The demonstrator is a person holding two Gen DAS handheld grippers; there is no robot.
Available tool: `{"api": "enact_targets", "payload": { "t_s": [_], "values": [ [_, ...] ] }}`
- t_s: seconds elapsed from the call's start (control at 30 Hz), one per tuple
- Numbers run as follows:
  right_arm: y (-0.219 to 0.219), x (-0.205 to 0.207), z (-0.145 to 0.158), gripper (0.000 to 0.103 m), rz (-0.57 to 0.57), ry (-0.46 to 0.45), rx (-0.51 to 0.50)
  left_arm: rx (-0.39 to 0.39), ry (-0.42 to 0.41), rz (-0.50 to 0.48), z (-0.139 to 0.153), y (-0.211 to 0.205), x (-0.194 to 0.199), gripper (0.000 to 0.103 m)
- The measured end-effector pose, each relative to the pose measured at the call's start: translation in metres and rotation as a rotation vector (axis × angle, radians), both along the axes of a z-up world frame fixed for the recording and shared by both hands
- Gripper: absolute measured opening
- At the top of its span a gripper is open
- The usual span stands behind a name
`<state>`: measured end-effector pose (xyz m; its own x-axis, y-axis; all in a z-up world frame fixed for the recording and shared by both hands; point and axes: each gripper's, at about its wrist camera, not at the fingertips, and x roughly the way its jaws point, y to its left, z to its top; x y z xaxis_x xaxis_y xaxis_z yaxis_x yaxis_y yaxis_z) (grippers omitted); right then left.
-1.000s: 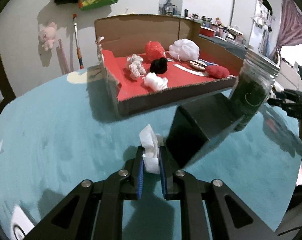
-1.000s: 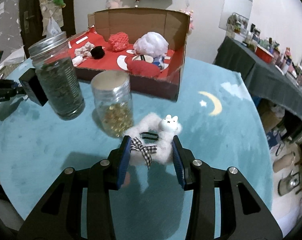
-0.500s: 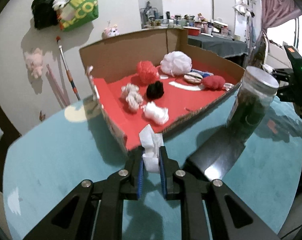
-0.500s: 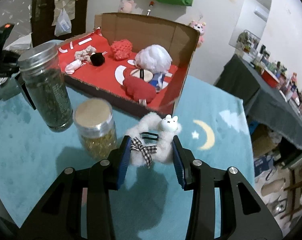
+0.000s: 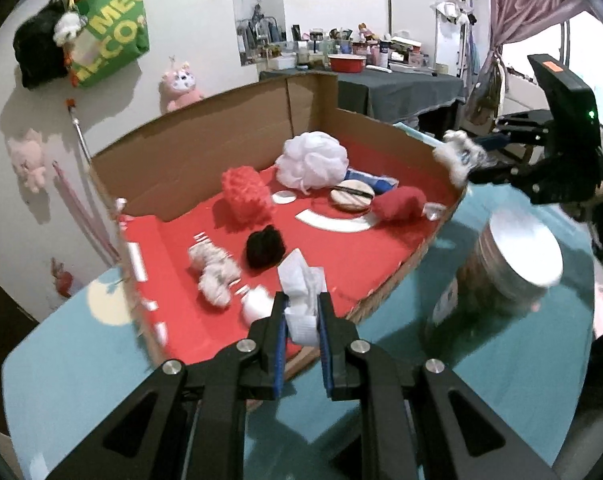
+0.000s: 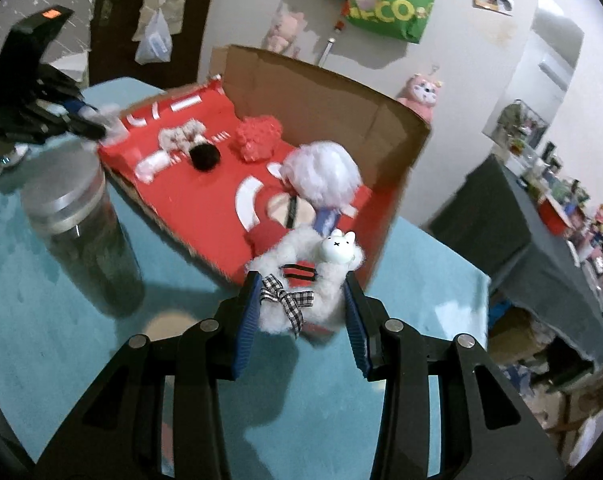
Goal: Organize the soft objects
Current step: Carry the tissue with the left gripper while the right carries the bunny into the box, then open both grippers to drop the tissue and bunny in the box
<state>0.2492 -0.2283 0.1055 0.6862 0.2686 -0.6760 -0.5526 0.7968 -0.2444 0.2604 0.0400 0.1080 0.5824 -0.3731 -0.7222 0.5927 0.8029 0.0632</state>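
The left gripper [image 5: 301, 316] reaches up from the bottom centre of its view, angled downward, its two black arms ending in blue-padded fingers [image 5: 279, 344] clenched on a small white cloth piece [image 5: 301, 300]. The cloth is crumpled, its folded top poking above the pads, and it hangs over the near edge of the cardboard box [image 5: 221, 136] at mid-frame.

The right gripper [image 6: 301, 304] also rises from the bottom centre of its own view, tilted downward. Its fingers [image 6: 247, 316] stand wider apart and grasp a fluffy white plush ring [image 6: 305, 280] from both sides. The ring carries one small white bunny head [image 6: 337, 250] at its upper right, one black-and-white checked bow [image 6: 285, 300] at its lower left, and a red patch with two black bars. It sits just in front of the box's near right corner, above the teal surface [image 6: 53, 320]. In the left view the same plush appears blurred at the upper right, by the box's far corner.

The box has a red floor. Inside it lie one white mesh puff [image 5: 311, 160], one red knobbly sponge [image 5: 245, 192], one red plush lump [image 5: 399, 204], one black pom-pom [image 5: 263, 246], one round tan pad [image 5: 351, 196], and two whitish fabric bundles [image 5: 213, 276].

One dark glass jar [image 6: 85, 240] with a silver lid stands upright on the surface at the left of the right view, just beside the box.
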Motion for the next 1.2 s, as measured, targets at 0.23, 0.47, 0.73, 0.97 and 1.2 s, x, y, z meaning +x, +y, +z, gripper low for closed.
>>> {"api": "enact_targets", "payload": {
  "t_s": [0.23, 0.47, 0.73, 0.97, 1.2],
  "values": [
    [0.035, 0.051, 0.004, 0.038, 0.118, 0.159, 0.114, -0.021, 0.137, -0.002, -0.012, -0.029, 0.041, 0.015],
    [0.072, 0.095, -0.014, 0.038, 0.176, 0.335, 0.125, -0.001, 0.281, 0.039, -0.028, -0.044, 0.082, 0.015],
    [0.094, 0.124, -0.038, 0.039, 0.186, 0.471, 0.071, 0.033, 0.335, 0.022, -0.040, -0.054, 0.098, 0.015],
    [0.104, 0.130, -0.051, 0.040, 0.193, 0.510, 0.025, 0.060, 0.348, 0.026, -0.048, -0.056, 0.102, 0.015],
    [0.105, 0.138, -0.056, 0.040, 0.178, 0.519, 0.014, 0.067, 0.355, 0.042, -0.053, -0.052, 0.105, 0.016]
  ]
}}
